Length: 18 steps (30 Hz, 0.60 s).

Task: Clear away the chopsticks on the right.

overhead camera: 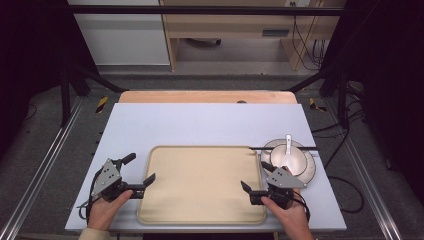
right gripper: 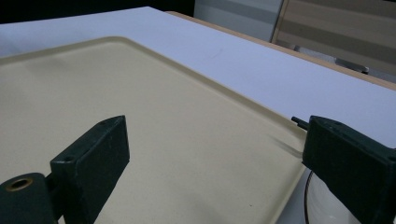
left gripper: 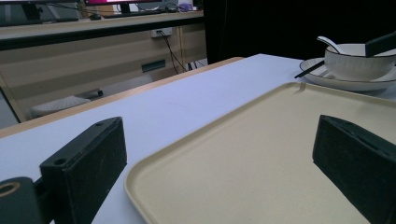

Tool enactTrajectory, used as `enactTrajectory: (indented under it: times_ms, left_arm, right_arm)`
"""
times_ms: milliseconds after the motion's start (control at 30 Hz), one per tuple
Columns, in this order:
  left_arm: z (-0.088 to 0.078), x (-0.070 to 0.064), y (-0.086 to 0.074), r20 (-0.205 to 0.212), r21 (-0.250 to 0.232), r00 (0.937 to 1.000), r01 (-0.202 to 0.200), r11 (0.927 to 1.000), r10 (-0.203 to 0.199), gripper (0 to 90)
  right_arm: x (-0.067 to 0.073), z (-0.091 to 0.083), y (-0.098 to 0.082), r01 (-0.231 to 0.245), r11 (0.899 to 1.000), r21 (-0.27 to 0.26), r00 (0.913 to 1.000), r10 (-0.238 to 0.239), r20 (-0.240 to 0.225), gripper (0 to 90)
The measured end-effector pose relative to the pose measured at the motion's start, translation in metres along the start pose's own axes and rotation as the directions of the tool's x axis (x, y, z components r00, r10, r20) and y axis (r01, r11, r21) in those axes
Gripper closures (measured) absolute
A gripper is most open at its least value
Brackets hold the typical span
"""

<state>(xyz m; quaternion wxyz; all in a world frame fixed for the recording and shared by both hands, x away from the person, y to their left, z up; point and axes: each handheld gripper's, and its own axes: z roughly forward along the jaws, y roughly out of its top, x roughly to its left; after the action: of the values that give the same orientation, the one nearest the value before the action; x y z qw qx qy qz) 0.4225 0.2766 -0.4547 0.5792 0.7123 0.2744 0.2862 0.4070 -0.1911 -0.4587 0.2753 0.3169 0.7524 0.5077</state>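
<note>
Nothing moved yet. Tray (overhead camera: 200, 182) sits empty, centre-near on the table (overhead camera: 210, 122). Left gripper (overhead camera: 137, 172) and right gripper (overhead camera: 256, 181) flank its near corners, jaws spread, holding nothing. Bowl (overhead camera: 295, 161) with spoon (overhead camera: 288, 150), chopsticks (overhead camera: 282, 147) on plate (overhead camera: 311, 172) wait right of tray, untouched.

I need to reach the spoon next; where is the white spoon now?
In the high view, the white ceramic spoon stands in the white bowl on the table's right side, beside the beige tray's far right corner.
</note>
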Motion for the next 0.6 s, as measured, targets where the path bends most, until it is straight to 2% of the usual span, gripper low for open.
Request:
enactTrajectory:
  times_ms: [67, 100, 167, 200, 267, 300, 367, 400, 433, 467, 500, 567, 600]
  left_arm:
    - [0.0, 0.0, 0.0, -0.002, 0.0, 1.0, 0.002, 1.0, -0.002, 2.8]
    - [0.0, 0.001, 0.0, -0.006, 0.001, 1.0, 0.006, 1.0, -0.006, 3.0]
    - [0.0, 0.001, -0.001, -0.009, 0.006, 0.9999, 0.008, 1.0, -0.007, 3.2]
    - [0.0, 0.001, -0.001, -0.009, 0.006, 0.9999, 0.008, 1.0, -0.007, 3.3]
    - [0.0, 0.001, -0.001, -0.011, 0.01, 0.9999, 0.007, 0.9999, -0.007, 3.4]
    - [0.0, 0.0, -0.001, -0.012, 0.013, 0.9999, 0.006, 0.9999, -0.006, 3.6]
    - [0.0, 0.0, -0.002, -0.013, 0.017, 0.9999, 0.004, 0.9999, -0.004, 3.8]
    - [0.0, 0.0, -0.002, -0.014, 0.023, 0.9999, -0.003, 0.9997, 0.003, 3.9]
    - [0.0, 0.0, -0.002, -0.014, 0.023, 0.9999, -0.003, 0.9997, 0.003, 3.9]
    - [0.0, -0.001, -0.002, -0.015, 0.025, 0.9999, -0.003, 0.9997, 0.004, 3.9]
    - [-0.001, 0.0, -0.002, -0.017, 0.023, 0.9998, -0.002, 0.9997, 0.003, 4.0]
    - [-0.001, 0.0, -0.002, -0.021, 0.022, 0.9998, -0.001, 0.9998, 0.001, 4.3]
    - [-0.001, 0.0, -0.002, -0.021, 0.022, 0.9998, -0.001, 0.9998, 0.001, 4.3]
  right_arm:
    - [0.001, 0.0, 0.0, 0.008, 1.0, 0.005, 1.0, -0.008, 0.001, 7.6]
    - [0.003, -0.001, 0.001, 0.041, 0.999, 0.025, 0.9991, -0.041, 0.012, 9.8]
    - [0.006, -0.002, 0.001, 0.061, 0.996, 0.058, 0.9979, -0.062, 0.02, 13.0]
    - [0.006, -0.002, 0.001, 0.061, 0.996, 0.058, 0.9979, -0.062, 0.02, 13.0]
    - [0.008, -0.005, 0.004, 0.091, 0.991, 0.094, 0.9946, -0.095, 0.041, 16.8]
    - [0.009, -0.01, 0.011, 0.094, 0.989, 0.117, 0.9934, -0.101, 0.054, 24.6]
    - [0.01, -0.02, 0.023, 0.115, 0.984, 0.137, 0.9902, -0.124, 0.064, 32.1]
    - [0.01, -0.025, 0.03, 0.136, 0.981, 0.142, 0.9868, -0.147, 0.069, 35.1]
    - [0.01, -0.025, 0.03, 0.136, 0.981, 0.142, 0.9868, -0.147, 0.069, 35.1]
    - [0.009, -0.031, 0.037, 0.162, 0.976, 0.149, 0.9823, -0.173, 0.071, 37.8]
    - [0.005, -0.041, 0.053, 0.19, 0.968, 0.164, 0.9747, -0.206, 0.086, 42.9]
    - [-0.006, -0.05, 0.07, 0.193, 0.964, 0.183, 0.9717, -0.214, 0.1, 47.1]
    - [-0.006, -0.05, 0.07, 0.193, 0.964, 0.183, 0.9717, -0.214, 0.1, 47.1]
